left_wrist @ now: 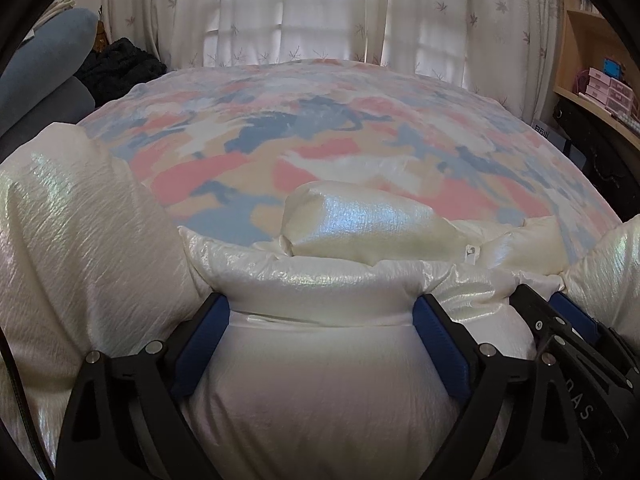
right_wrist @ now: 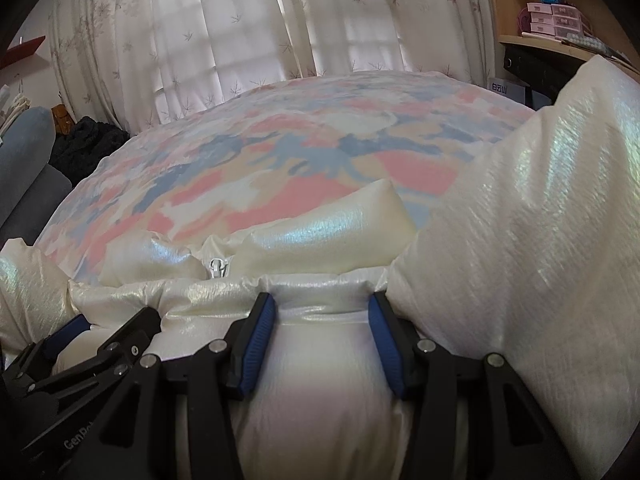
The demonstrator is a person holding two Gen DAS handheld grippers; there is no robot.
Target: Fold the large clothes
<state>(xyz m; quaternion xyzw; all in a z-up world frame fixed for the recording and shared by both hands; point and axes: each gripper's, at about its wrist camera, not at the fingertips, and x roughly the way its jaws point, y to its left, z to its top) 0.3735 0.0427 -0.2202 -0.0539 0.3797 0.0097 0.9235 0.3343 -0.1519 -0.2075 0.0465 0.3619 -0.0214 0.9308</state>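
A white pearly puffer jacket (left_wrist: 360, 216) lies on a bed with a pink, blue and cream patterned cover (left_wrist: 320, 128). My left gripper (left_wrist: 323, 304) stands wide, its blue pads against both sides of a thick padded fold near the collar. A puffy sleeve (left_wrist: 80, 220) rises to its left. Beside it, my right gripper (right_wrist: 321, 304) is shut on a narrower fold of the same jacket edge (right_wrist: 324, 360), with the other sleeve (right_wrist: 520, 220) bulging on its right. The zipper pull (right_wrist: 216, 268) sits between the two grippers. Each gripper shows at the edge of the other's view.
Pale leaf-print curtains (left_wrist: 300, 12) hang behind the bed. A wooden shelf with pink boxes (right_wrist: 552, 20) stands at the right. Dark clothing (left_wrist: 116, 64) and a blue-grey cushion (left_wrist: 44, 56) lie left of the bed.
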